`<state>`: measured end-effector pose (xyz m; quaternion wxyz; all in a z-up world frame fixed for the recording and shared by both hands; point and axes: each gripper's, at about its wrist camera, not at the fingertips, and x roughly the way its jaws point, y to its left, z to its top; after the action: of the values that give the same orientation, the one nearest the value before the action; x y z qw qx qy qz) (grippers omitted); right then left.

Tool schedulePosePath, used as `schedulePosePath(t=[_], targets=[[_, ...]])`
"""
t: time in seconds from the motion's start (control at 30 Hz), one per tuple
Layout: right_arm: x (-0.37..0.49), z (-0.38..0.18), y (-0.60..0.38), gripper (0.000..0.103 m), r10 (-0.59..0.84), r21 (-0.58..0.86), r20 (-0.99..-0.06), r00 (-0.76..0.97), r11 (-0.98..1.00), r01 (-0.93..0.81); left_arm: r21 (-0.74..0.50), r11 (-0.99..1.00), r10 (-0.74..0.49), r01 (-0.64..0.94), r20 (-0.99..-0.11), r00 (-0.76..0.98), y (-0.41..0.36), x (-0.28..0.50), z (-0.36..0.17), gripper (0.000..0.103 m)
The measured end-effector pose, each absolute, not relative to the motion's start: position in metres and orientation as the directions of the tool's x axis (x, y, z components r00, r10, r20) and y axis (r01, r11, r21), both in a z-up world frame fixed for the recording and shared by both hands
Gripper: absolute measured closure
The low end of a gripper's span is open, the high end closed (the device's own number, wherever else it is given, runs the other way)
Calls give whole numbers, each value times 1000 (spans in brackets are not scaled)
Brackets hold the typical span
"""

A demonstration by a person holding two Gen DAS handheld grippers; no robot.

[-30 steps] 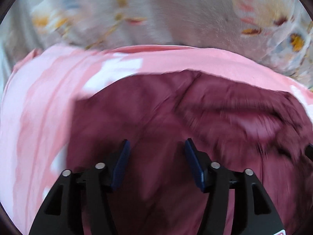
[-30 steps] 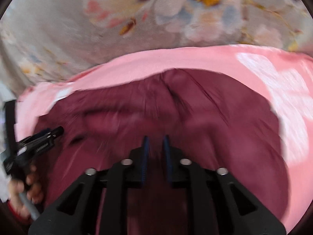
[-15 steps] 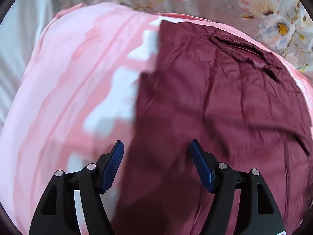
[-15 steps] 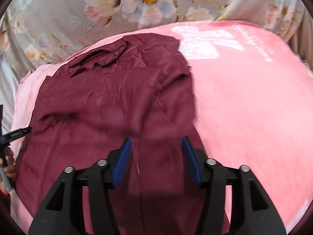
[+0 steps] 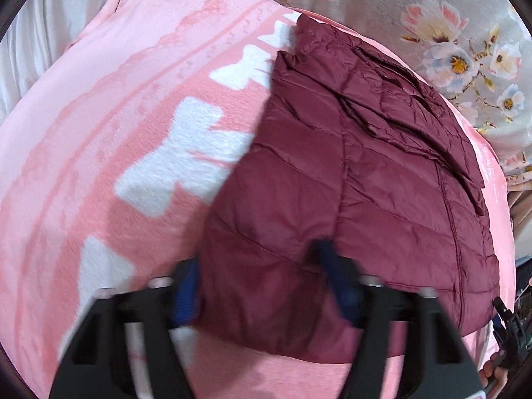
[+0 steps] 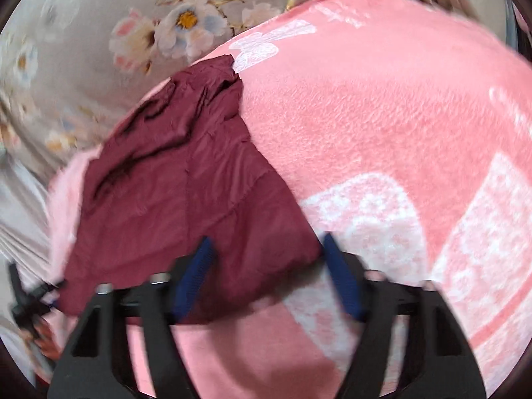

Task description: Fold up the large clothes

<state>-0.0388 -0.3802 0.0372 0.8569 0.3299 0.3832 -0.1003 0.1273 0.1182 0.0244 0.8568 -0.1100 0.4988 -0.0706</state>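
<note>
A big pink blanket (image 5: 126, 139) with white shapes is covering the bed, and a flowery sheet (image 5: 465, 53) is showing behind it. A dark red puffy jacket (image 5: 349, 179) is lying flat on the blanket, already folded in to a long, narrow shape. Its long way is running from the near bottom hem up and away to the collar at the far end. The near hem is sitting right by both claws, one at each near corner. The left gripper (image 5: 262, 286) is hanging over the hem's left corner, and the right gripper (image 6: 266, 272) is hanging over the right corner. Both claws have just been closing in, with jacket cloth lying between the blue pads. The pads are looking spread a little and not squeezing yet, though the picture is blurry. Neither hand is nearer, so I think both will be pinching the hem and lifting it toward the collar.
</note>
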Motion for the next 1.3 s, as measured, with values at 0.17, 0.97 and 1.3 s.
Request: schedulePosePath(t=[0.17, 0.97, 1.3], targets=[[-59, 65, -360, 100, 129, 532, -666, 734, 773, 347, -298, 954, -269, 30, -810, 522, 126, 108, 54, 100], [-68, 231, -344, 101, -59, 412, -382, 922, 883, 227, -253, 964, -232, 87, -629, 742, 155, 71, 214, 99], [66, 127, -369, 101, -120, 364, -576, 809, 848, 386, -53, 999, -35, -8, -756, 653, 94, 211, 126, 98]])
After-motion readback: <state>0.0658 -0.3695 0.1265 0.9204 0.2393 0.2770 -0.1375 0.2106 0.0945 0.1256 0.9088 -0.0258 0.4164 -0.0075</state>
